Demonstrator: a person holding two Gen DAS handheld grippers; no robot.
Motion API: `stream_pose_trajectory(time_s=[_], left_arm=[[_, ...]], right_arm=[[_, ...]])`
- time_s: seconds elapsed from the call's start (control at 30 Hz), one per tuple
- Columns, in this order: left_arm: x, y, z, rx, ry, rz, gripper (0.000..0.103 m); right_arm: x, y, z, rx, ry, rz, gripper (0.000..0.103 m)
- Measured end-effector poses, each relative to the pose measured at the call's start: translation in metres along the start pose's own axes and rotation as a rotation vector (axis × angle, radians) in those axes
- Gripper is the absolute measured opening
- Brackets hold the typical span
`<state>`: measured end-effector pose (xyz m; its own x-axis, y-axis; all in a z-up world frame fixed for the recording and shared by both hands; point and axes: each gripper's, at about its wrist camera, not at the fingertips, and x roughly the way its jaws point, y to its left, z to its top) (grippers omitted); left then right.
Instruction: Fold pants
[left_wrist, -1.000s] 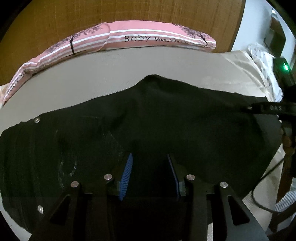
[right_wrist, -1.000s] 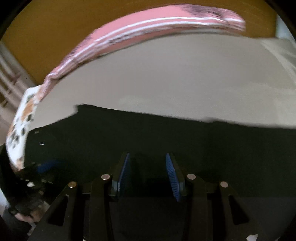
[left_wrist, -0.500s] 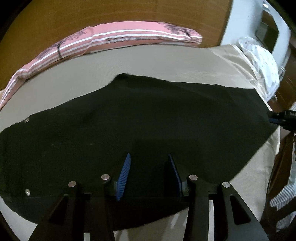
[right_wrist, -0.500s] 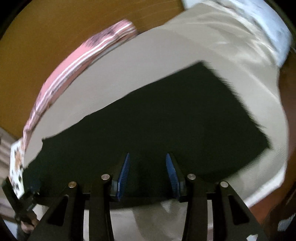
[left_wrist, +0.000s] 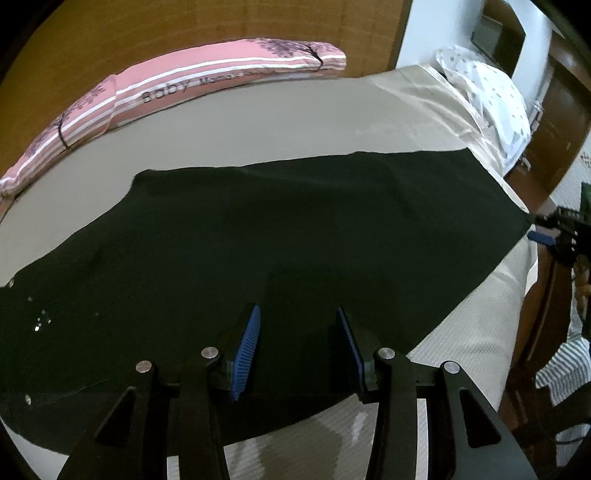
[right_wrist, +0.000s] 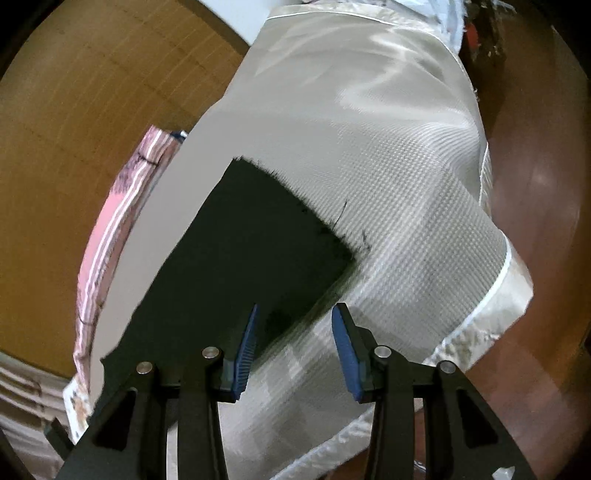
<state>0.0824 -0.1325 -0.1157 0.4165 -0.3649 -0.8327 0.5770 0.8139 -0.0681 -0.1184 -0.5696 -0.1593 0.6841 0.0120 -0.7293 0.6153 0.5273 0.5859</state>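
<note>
While the pants (left_wrist: 280, 236) now lie flat on the bed (right_wrist: 388, 147), both tools, left (left_wrist: 297, 350) and right (right_wrist: 293, 349), have released them and swung apart, ready to fold.

Both wrist views are dim, indoor-lit, with strong fisheye bending: straight edges bow and the corners fall into a black vignette. In the left view the pants (left_wrist: 295, 240) read as a near-featureless black mass, detail crushed; the pillow (left_wrist: 177, 92) at 11 o'clock is sharp enough to show lettering. The right view is softer, motion-smeared toward 9 o'clock. The satin bed cover (right_wrist: 369, 110) throws pale glare streaks at 12 to 1 o'clock, and the wooden floor (right_wrist: 535, 184) carries a faint sheen at 3 o'clock
</note>
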Motion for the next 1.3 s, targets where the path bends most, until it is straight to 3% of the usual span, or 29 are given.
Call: stream_pose_trajectory(time_s=[0.27,0.4,0.6,0.7,0.77,1.03,1.3], left_arm=[[0.020,-0.009,0.006,-0.015,0.041,-0.002,0.044],[0.025,-0.011,0.006,-0.010,0.031,0.010,0.045],[0.026,-0.006,0.009,-0.040,0.024,-0.017,0.049],[0.017,0.011,0.010,-0.140,0.006,-0.107,0.049],[0.009,0.025,0.010,-0.194,-0.015,-0.128,0.049],[-0.030,0.084,-0.005,-0.333,-0.085,-0.085,0.051],[-0.047,0.126,-0.035,-0.423,-0.110,-0.052,0.053]], right_arm=[[0.018,-0.014,0.026,0.068,-0.052,0.058,0.027],[0.024,-0.012,0.031,0.056,-0.042,0.049,0.011],[0.013,0.009,0.031,0.032,-0.046,0.089,0.009],[0.005,0.045,0.030,-0.020,-0.039,0.158,0.009],[0.006,0.073,0.024,-0.066,-0.022,0.180,0.009],[0.038,0.204,-0.018,-0.276,0.115,0.298,0.009],[0.080,0.309,-0.110,-0.495,0.337,0.391,0.009]])
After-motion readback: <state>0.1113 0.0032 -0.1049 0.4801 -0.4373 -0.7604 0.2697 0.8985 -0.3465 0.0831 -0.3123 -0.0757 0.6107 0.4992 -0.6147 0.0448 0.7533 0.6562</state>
